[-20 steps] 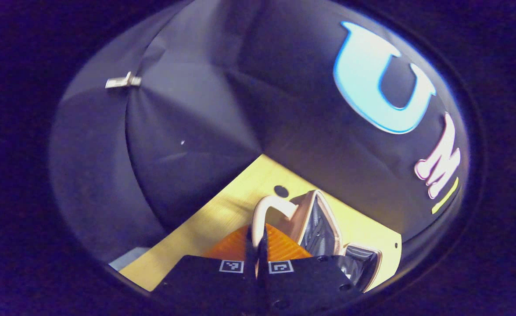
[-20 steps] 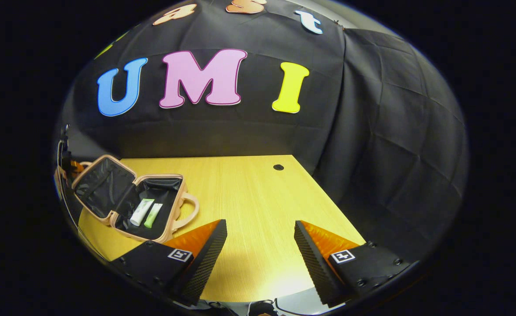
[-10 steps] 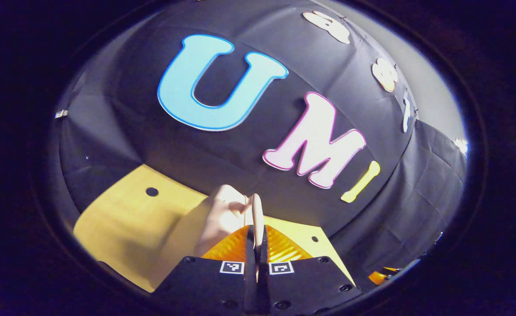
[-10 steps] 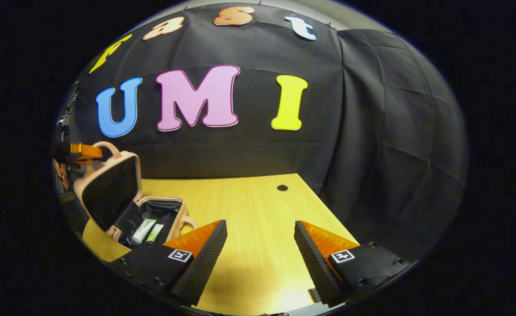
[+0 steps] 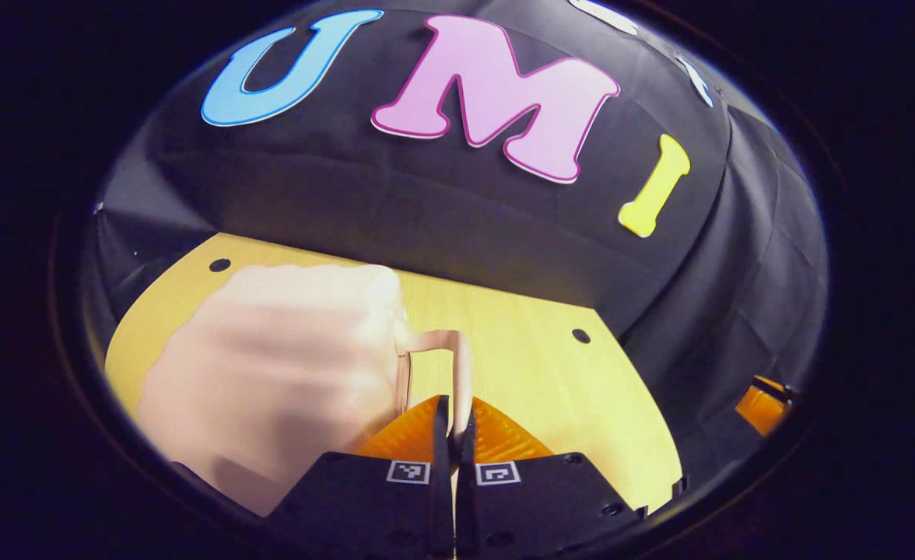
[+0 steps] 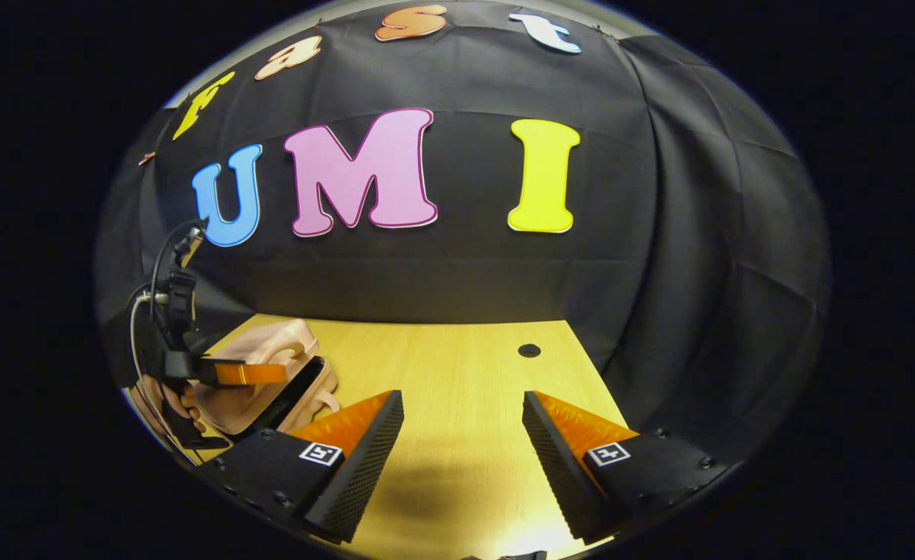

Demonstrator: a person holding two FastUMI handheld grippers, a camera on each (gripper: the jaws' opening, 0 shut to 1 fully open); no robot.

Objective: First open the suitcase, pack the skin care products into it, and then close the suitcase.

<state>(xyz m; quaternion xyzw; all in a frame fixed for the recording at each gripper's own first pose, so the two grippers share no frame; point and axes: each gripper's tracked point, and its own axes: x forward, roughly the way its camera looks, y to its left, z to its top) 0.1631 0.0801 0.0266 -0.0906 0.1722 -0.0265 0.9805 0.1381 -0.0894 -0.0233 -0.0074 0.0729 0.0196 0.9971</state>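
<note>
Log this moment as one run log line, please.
stage: closing suitcase | left claw: shut on lid handle | lid: nearly down, gap showing | right claw: open, idle above table

Yellow wood-grain tabletop (image 6: 457,389) — flat, lit from the near side, meeting the booth wall along its far edge. Small round black hole (image 6: 529,350) set in the tabletop near the far right corner. In the left gripper view, two such holes (image 5: 220,265) (image 5: 580,336) — well apart along the tabletop's far edge.
</note>
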